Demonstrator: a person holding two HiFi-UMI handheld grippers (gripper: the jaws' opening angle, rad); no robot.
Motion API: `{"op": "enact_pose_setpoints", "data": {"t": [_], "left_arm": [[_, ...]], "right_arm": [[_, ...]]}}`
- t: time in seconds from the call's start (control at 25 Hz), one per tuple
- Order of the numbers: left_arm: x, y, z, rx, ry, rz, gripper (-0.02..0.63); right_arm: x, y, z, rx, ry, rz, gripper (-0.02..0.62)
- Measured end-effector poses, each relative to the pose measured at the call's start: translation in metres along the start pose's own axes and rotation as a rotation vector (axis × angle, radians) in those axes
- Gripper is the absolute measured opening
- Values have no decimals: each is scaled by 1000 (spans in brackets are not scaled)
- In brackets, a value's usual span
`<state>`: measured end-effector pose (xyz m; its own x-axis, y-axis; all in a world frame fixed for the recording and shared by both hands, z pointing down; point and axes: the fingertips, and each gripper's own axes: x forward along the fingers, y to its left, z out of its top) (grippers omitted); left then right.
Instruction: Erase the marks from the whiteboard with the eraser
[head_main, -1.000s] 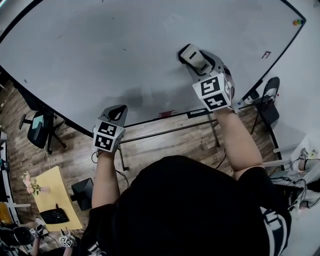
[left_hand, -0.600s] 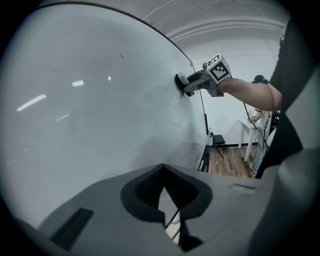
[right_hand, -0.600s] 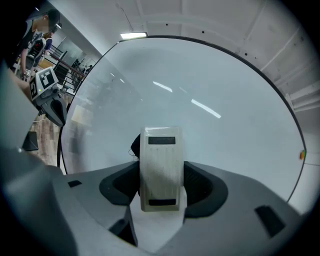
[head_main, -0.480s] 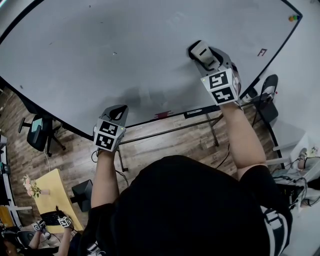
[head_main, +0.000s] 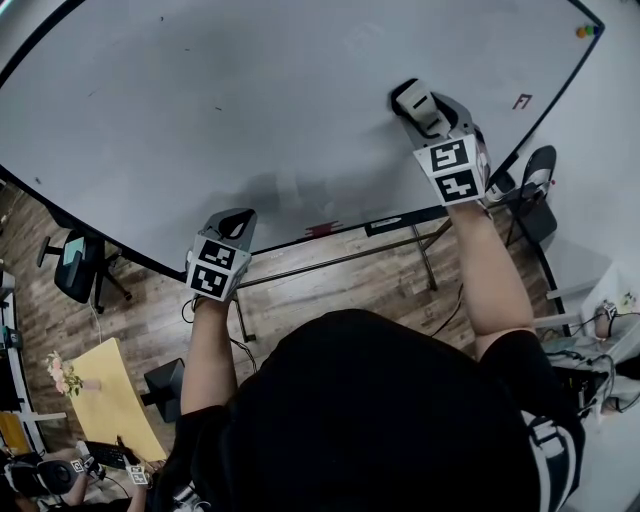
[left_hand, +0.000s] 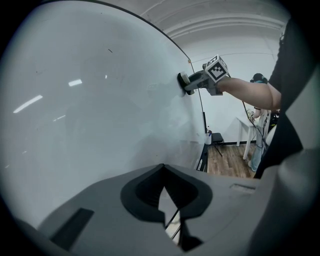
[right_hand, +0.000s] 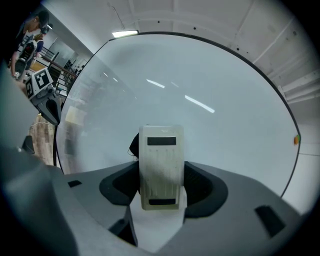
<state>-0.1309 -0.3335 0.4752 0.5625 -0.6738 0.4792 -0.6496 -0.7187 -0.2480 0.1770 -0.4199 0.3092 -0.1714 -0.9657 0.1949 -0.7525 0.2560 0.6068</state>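
A big whiteboard (head_main: 250, 90) fills the upper part of the head view. My right gripper (head_main: 427, 113) is shut on a pale grey eraser (head_main: 416, 102), which it presses flat against the board's right part. The right gripper view shows the eraser (right_hand: 160, 150) upright between the jaws. A small red mark (head_main: 521, 101) lies to its right, near the board's edge. A faint grey smudge (head_main: 272, 192) lies low in the middle. My left gripper (head_main: 238, 222) hangs by the board's lower edge, shut and holding nothing. From the left gripper view the eraser (left_hand: 183, 80) touches the board.
Coloured magnets (head_main: 583, 31) stick in the board's top right corner. The tray rail holds a red item (head_main: 330, 228) and a black one (head_main: 400, 222). On the wooden floor stand a dark chair (head_main: 535, 195), an office chair (head_main: 75, 260) and a yellow table (head_main: 105, 395).
My right gripper has slid the eraser rightward across the board, toward the red mark. The left gripper has stayed where it was.
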Motion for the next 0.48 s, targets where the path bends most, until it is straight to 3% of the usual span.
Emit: {"op": "enact_pose_setpoints", "data": {"t": [0.48], "left_arm": [[9, -9, 3, -4, 12, -9, 9]], "right_arm": [[-3, -25, -33, 52, 32, -29, 249]]}}
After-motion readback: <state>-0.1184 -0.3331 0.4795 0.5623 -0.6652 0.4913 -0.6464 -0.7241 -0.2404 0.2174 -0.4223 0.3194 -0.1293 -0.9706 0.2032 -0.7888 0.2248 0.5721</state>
